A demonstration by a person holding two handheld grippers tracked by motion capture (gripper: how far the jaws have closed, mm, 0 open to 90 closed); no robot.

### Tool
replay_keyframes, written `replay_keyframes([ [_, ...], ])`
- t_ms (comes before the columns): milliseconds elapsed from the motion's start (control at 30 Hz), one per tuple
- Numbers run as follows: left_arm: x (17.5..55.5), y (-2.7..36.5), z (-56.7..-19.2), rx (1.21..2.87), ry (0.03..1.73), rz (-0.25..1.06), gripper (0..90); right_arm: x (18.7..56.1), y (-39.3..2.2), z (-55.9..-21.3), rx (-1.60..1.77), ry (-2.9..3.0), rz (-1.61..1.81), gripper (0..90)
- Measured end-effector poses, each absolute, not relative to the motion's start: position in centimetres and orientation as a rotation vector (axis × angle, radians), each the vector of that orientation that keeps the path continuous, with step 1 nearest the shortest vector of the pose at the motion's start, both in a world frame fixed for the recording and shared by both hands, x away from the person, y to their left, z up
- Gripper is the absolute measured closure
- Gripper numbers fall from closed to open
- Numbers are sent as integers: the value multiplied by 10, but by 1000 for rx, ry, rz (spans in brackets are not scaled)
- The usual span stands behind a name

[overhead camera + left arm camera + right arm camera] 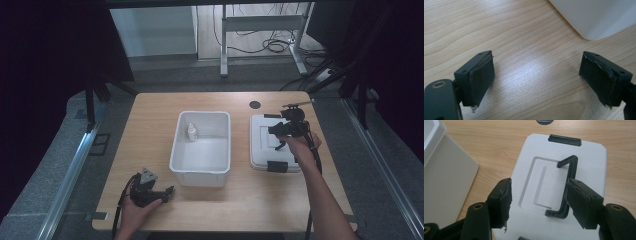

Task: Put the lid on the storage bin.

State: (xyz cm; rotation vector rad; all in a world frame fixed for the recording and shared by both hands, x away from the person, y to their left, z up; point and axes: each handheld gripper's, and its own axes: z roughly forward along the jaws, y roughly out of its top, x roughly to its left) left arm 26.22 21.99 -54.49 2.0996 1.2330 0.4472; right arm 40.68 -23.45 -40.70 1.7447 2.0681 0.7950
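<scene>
The right gripper is held over the white lid, which lies flat on the right part of the bench, just beside the open white bin. The right forearm is stretched forward from the lower right edge of the high view, and the hand is wrapped around the gripper's body, its cable trailing back along the arm. In the right gripper view the jaws are seen partly open, one on each side of the lid's black handle, which stands raised from a recessed panel; the pads are not pressed on it, and nothing is held. The right jaw is seen just beside the handle's long bar, though contact cannot be told. Black clips are seen at the lid's near and far edges.

The left gripper is held low at the near left corner of the bench, the left hand closed around its body and the grey three-cornered plate on top. Its jaws are pointed toward the bin and are spread wide in the left gripper view, with only bare wood grain between them and a corner of the bin beyond.

Inside the bin a small white bottle is seen upright near the far left corner.

The bench is of light wood, with a round dark cable hole near its far edge. Around it grey carpeted floor, metal rails, dark curtains and a metal frame with loose cables are seen.
</scene>
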Motion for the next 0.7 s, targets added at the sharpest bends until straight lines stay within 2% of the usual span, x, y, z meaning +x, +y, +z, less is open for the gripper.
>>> replay_keyframes([
  [700, 262, 220, -545, 2100, 1233, 447, 126, 445, -245, -417, 1860, 2181, 666, 508],
])
